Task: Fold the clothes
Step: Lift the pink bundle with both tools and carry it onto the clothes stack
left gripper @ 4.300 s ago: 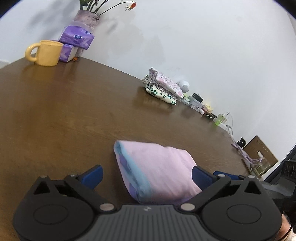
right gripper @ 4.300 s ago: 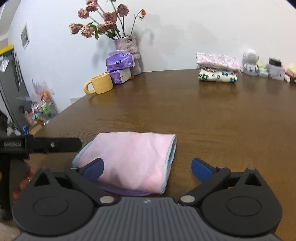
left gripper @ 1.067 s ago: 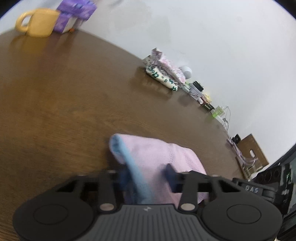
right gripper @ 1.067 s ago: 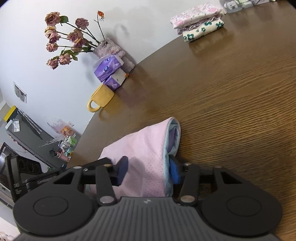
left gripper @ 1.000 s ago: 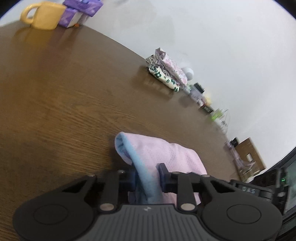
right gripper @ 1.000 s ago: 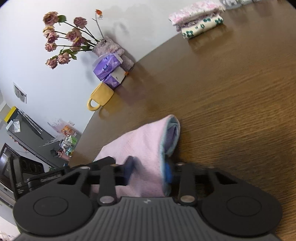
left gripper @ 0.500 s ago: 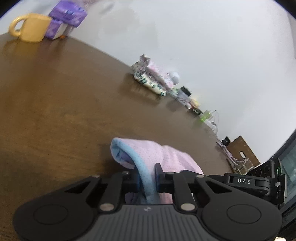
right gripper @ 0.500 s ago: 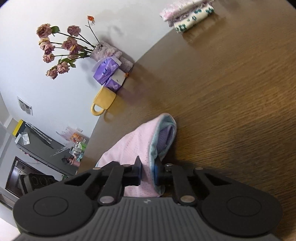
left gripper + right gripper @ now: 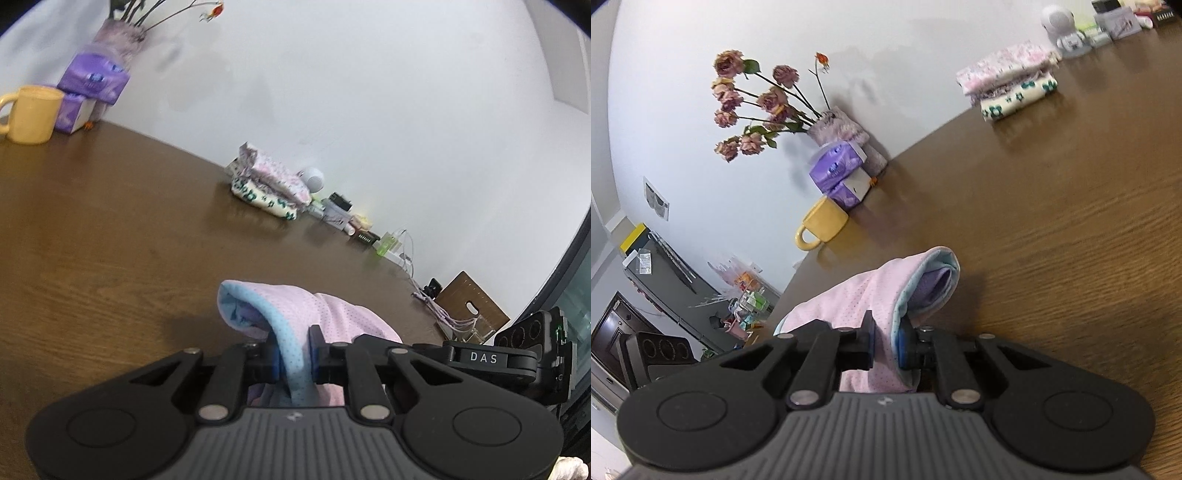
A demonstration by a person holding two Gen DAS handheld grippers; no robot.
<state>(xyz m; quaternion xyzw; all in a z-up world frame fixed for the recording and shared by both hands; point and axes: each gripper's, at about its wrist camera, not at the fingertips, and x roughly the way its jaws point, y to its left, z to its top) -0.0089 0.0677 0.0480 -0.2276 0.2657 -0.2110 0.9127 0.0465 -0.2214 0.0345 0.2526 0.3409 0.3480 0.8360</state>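
Left gripper (image 9: 293, 356) and right gripper (image 9: 886, 345), jaws pinching the folded pink garment (image 9: 295, 314), hold it above the table (image 9: 110, 240); likely carrying it to the stack (image 9: 1008, 79).

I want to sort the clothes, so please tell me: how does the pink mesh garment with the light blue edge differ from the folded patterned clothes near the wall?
The pink mesh garment with the light blue edge is plain and gripped, sagging, by both grippers; the folded patterned clothes are printed and rest stacked, untouched. Both are folded fabric over the brown wooden table.
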